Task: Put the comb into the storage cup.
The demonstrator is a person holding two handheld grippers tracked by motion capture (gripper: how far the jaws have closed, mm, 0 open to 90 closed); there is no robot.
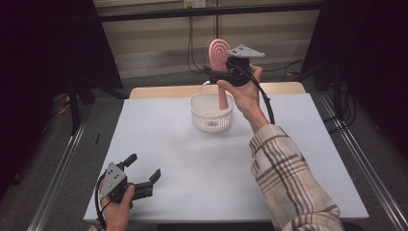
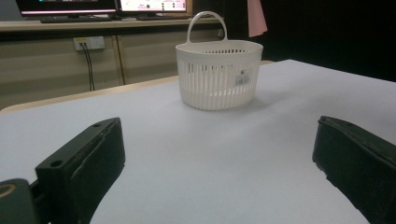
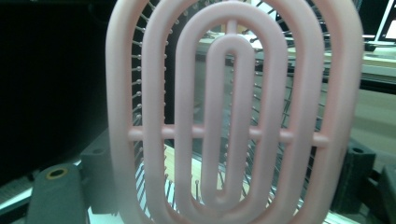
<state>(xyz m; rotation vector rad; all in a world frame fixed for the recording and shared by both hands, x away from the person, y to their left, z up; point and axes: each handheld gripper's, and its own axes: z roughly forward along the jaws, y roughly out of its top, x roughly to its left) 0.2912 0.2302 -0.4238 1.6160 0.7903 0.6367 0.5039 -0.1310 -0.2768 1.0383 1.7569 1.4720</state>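
done: right claw [image 1: 222, 73] clenched on pink hairbrush [image 1: 219, 53], held upright, handle end dipping toward white basket [image 1: 211, 115] just below claw | left: lowering and release, brush not yet in basket | left claw [image 1: 144, 174] released, idle on desk [image 1: 192, 163]

your high view looks forward and down over the whole bench [image 1: 192, 144]. your left gripper view sits low, facing the basket [image 2: 218, 74] both share. your right gripper view presses close against the brush [image 3: 233, 112].
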